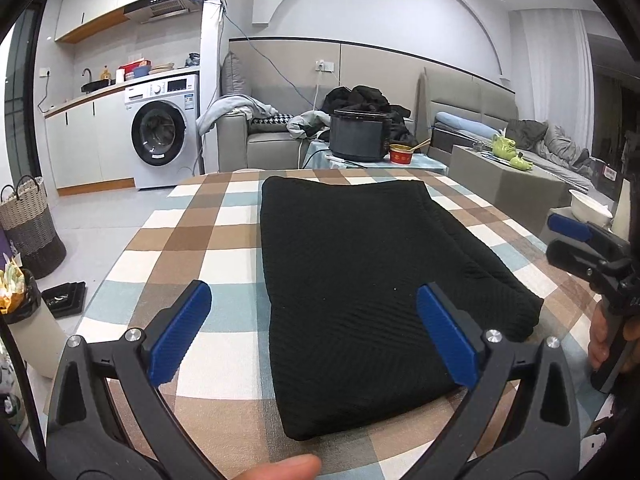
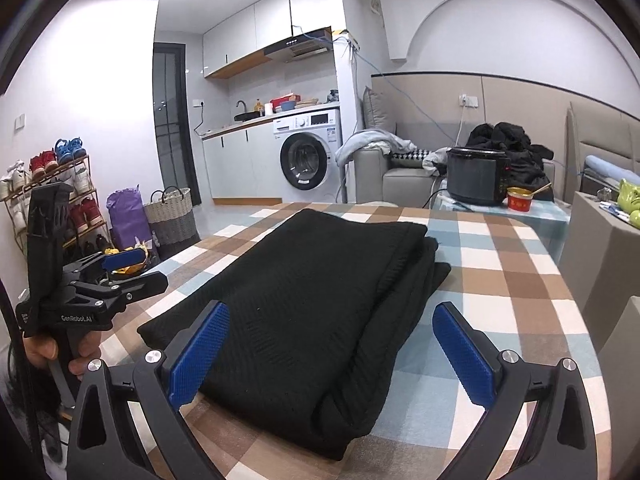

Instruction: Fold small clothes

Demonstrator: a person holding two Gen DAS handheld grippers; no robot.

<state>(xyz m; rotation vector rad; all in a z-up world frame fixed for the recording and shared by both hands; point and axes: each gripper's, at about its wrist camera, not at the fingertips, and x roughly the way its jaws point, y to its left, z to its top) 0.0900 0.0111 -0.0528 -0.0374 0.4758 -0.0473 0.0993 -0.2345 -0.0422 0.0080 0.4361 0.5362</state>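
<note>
A black knitted garment (image 1: 360, 280) lies folded in a flat rectangle on the checked tablecloth (image 1: 192, 248); in the right wrist view the garment (image 2: 312, 300) shows stacked layers at its right edge. My left gripper (image 1: 314, 300) is open and empty, held above the garment's near end. It also shows in the right wrist view (image 2: 120, 268) at the left, off the table edge. My right gripper (image 2: 332, 316) is open and empty above the garment's near right corner. It shows in the left wrist view (image 1: 560, 236) at the far right.
A black cooker pot (image 1: 358, 136) and a red bowl (image 1: 402, 154) stand on a small table beyond the tablecloth. A sofa with clothes (image 1: 280, 120), a washing machine (image 1: 162, 132) and a woven basket (image 1: 30, 224) surround the table. A shoe rack (image 2: 52, 184) stands at the left.
</note>
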